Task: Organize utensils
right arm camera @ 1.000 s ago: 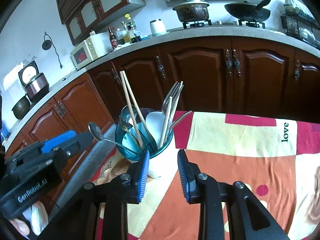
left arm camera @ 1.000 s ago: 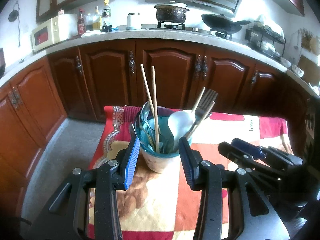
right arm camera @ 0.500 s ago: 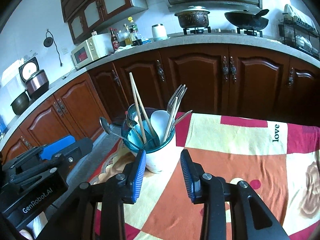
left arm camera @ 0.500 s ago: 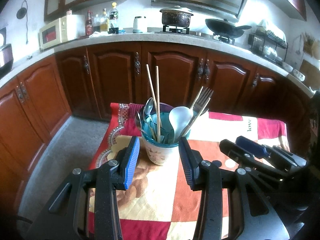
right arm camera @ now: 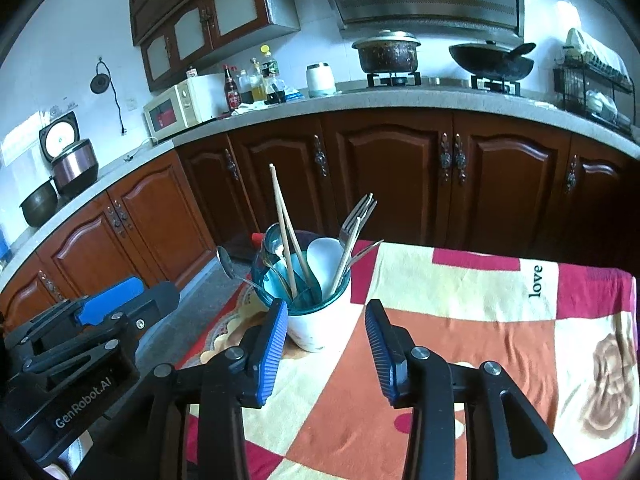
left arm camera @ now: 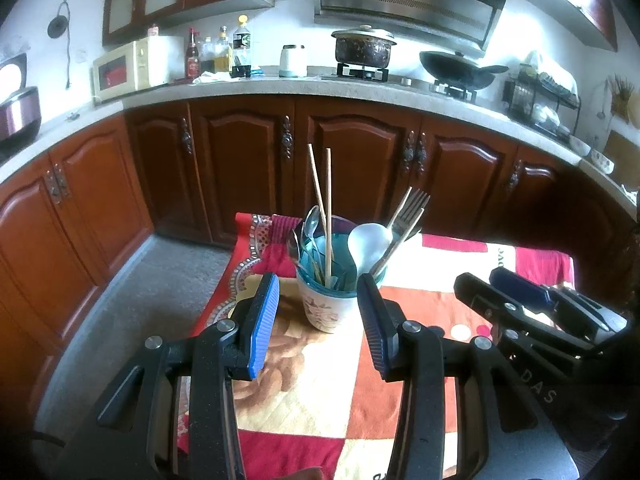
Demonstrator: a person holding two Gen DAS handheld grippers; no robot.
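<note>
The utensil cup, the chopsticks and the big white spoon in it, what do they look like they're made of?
Cup: likely glazed ceramic, glossy white with a printed flower; a translucent teal liner, probably plastic, sits inside.
Chopsticks: pale matte tan sticks, probably wood or bamboo.
White spoon: smooth opaque white, plastic, melamine or ceramic; cannot tell which.

Home kitchen. Curved grey bench (left arm camera: 280, 88) runs wall to wall over dark red-brown wooden cabinets (left arm camera: 352, 168) with ornate metal handles. Steel range hood (left arm camera: 404, 0) at 12 o'clock above gas hob; lidded pot (left arm camera: 362, 46) and black wok (left arm camera: 456, 68) on burners. Cream microwave (left arm camera: 132, 68) at 10 o'clock, sauce and oil bottles (left arm camera: 218, 54) beside it. Rice cooker (right arm camera: 72, 160) at 9 o'clock. Dish rack (left arm camera: 540, 96) with crockery at 2 o'clock. Glass-front wall cupboards (right arm camera: 200, 12) above. White tiled wall.
</note>
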